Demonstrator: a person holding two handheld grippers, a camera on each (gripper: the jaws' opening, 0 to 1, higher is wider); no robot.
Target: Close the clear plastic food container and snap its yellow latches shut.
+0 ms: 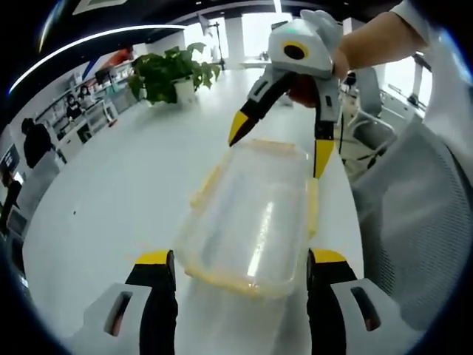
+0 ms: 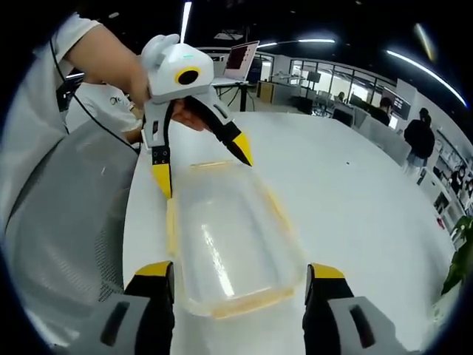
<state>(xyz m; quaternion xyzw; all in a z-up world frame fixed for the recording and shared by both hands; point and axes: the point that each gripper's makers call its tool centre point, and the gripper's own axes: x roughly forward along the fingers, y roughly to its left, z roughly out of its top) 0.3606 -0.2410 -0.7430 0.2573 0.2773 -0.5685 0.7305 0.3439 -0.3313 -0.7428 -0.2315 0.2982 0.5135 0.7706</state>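
Note:
A clear plastic food container [image 1: 255,211] [image 2: 225,240] with yellow latches lies on the white table, its lid resting on top. My left gripper [image 1: 240,270] stands open at one short end, a jaw on either side of the container's corner. My right gripper [image 2: 240,277] is open too, straddling the opposite short end. Each gripper appears in the other's view: the right gripper [image 1: 279,144] hovers over the far end in the left gripper view, the left gripper [image 2: 201,166] likewise in the right gripper view. Long yellow side latches [image 1: 313,207] [image 2: 171,225] hang along the edges.
The white table [image 1: 111,192] [image 2: 355,192] stretches wide beside the container. A potted plant [image 1: 171,74] stands at its far end. A grey mesh chair [image 1: 414,214] [image 2: 66,214] sits close to the table edge, next to the person's sleeve. People stand in the background.

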